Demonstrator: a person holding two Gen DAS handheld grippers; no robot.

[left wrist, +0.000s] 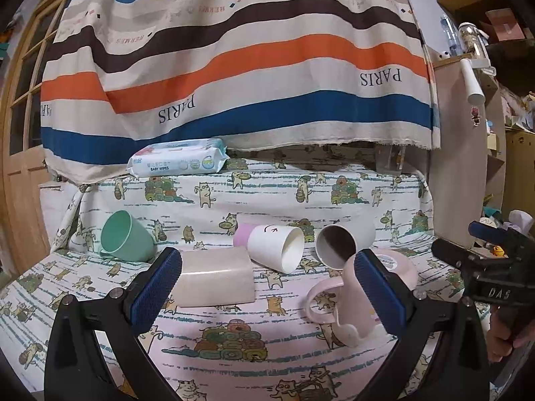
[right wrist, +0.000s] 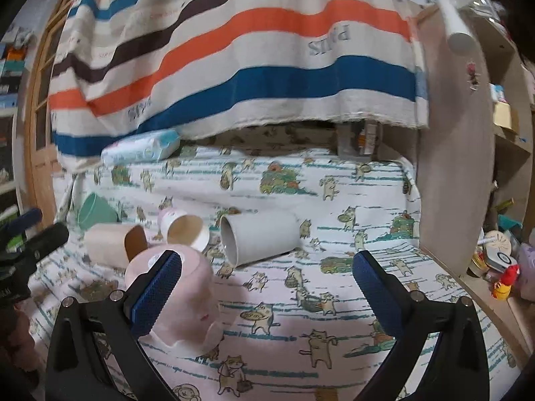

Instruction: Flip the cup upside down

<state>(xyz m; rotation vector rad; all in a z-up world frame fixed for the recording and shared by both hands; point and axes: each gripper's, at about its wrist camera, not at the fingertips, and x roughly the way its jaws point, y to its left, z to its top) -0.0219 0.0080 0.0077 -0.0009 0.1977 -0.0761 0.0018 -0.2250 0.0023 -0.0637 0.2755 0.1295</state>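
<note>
Several cups lie on a cat-print cloth (left wrist: 234,361). A pink mug (left wrist: 347,300) with a handle stands mouth down near my left gripper's right finger; in the right wrist view the pink mug (right wrist: 190,300) sits beside my right gripper's left finger. A beige cup (left wrist: 214,277), a white paper cup (left wrist: 277,247), a white cup (left wrist: 344,237) and a green mug (left wrist: 127,237) lie on their sides. My left gripper (left wrist: 267,287) is open and empty. My right gripper (right wrist: 267,287) is open and empty, and its body shows at the right of the left wrist view (left wrist: 481,267).
A pack of baby wipes (left wrist: 177,160) lies at the back under a striped hanging cloth (left wrist: 234,67). A wooden cabinet side (right wrist: 451,167) borders the surface on the right, with cluttered shelves beyond. A wooden door (left wrist: 23,167) stands at the left.
</note>
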